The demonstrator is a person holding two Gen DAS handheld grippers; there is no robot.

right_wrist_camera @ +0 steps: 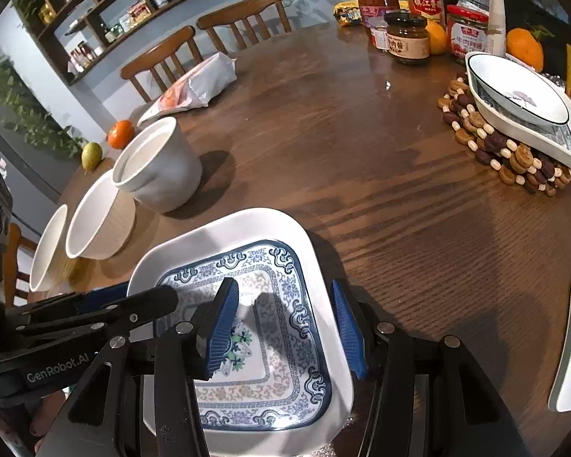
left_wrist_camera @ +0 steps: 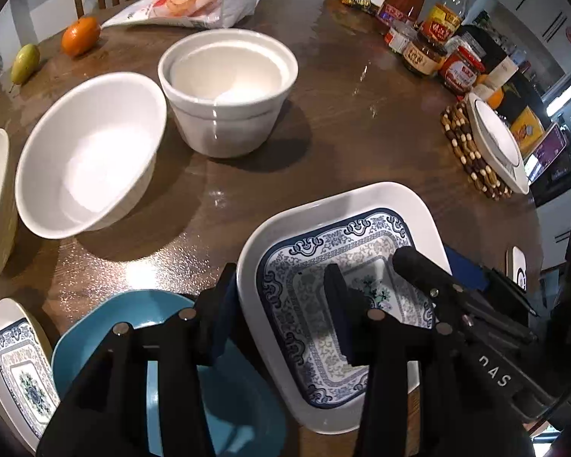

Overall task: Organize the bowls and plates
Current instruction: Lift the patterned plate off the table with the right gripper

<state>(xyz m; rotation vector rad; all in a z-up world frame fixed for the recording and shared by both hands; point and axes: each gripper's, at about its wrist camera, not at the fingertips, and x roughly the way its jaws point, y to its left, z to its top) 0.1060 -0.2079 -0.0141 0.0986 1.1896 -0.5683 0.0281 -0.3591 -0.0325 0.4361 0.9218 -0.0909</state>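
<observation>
- Two grippers work one dish: the square blue-and-white plate [left_wrist_camera: 323, 205], at the near edge of the wooden table [right_wrist_camera: 342, 133], just right of a teal plate [left_wrist_camera: 133, 312].
- The left gripper [left_wrist_camera: 281, 297] straddles the plate's left rim, one finger outside the wall and one inside over the pattern. Its jaws are as narrow as they go, so I read this as a clamp on that rim.
- The right gripper [right_wrist_camera: 285, 304] straddles the opposite rim, jaws partly open, one pad over the pattern and one at the outer edge. Whether the pads actually press the rim cannot be told.
- Whether the plate is clear of the table cannot be told either.
- The step looks like a two-sided lift, probably towards the matching patterned plate [left_wrist_camera: 11, 361] at the lower left.
- To do it well, make sure the right side grips before raising, since glazed ceramic slips easily.
- Raise both sides together and keep the plate level.
- Pass over the teal plate without clipping it, and stay clear of the white bowl [left_wrist_camera: 91, 152] beyond.
- Lower gently so the corners line up.
</observation>
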